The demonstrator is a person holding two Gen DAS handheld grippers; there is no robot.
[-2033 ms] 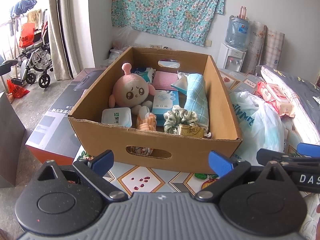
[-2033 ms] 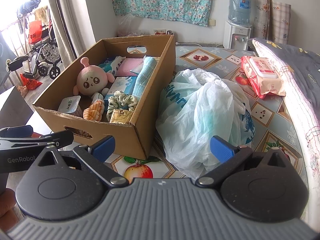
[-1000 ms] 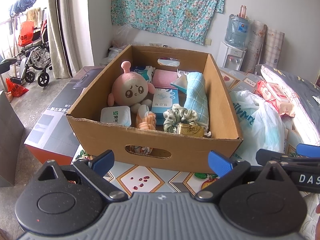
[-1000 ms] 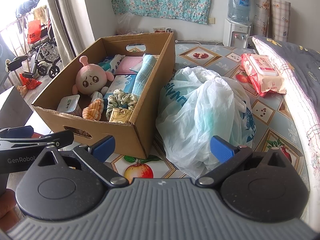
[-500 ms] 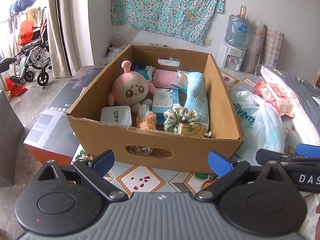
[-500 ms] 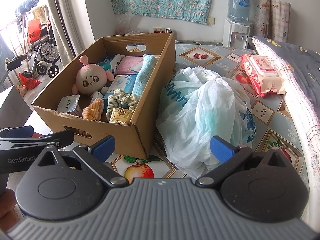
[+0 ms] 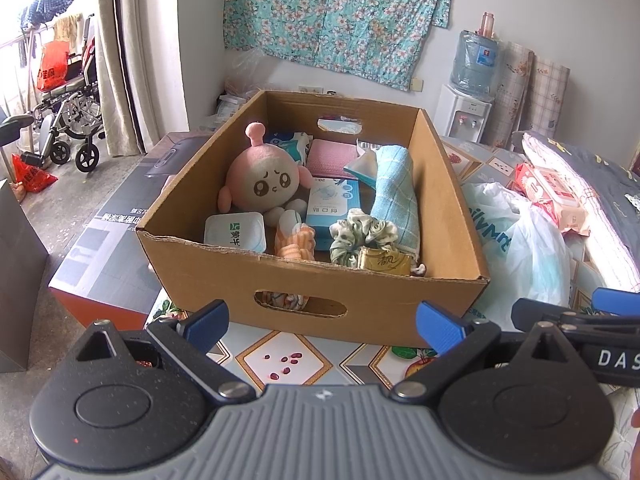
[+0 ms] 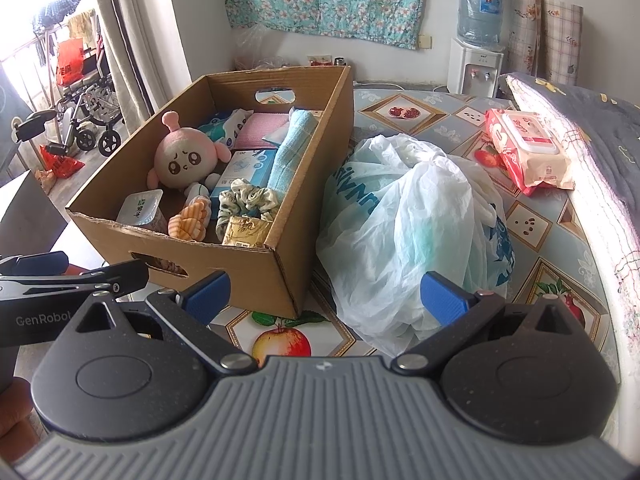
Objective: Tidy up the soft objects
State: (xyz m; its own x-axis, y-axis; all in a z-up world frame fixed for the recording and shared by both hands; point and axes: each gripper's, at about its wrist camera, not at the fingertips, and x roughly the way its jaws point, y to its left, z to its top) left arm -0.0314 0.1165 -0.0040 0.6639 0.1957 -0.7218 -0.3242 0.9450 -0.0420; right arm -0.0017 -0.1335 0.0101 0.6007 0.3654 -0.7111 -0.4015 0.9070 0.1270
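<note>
A cardboard box (image 7: pixel 224 268) (image 8: pixel 256 276) stands on the patterned surface and holds a pink plush toy (image 7: pixel 266 184) (image 8: pixel 182 160), a rolled light-blue towel (image 7: pixel 394 196) (image 8: pixel 290 152), a green scrunchie (image 7: pixel 362 234) (image 8: pixel 246 200), an orange knitted piece (image 7: pixel 294 242) (image 8: pixel 190 220), a pink cloth (image 7: pixel 330 158) and small packets. My left gripper (image 7: pixel 322 322) hangs open just before the box's near wall. Open too, my right gripper (image 8: pixel 324 294) sits between the box corner and a white plastic bag (image 8: pixel 412 236) (image 7: pixel 528 248).
A pack of wet wipes (image 8: pixel 528 148) (image 7: pixel 554 196) lies at the right beside a folded quilt (image 8: pixel 592 152). A water dispenser (image 8: pixel 476 36) stands at the back wall. A large dark flat carton (image 7: pixel 108 248) lies left of the box, with a wheelchair (image 7: pixel 68 116) beyond.
Both views have shifted only slightly; nothing in the box or beside it has moved, and both grippers stay open.
</note>
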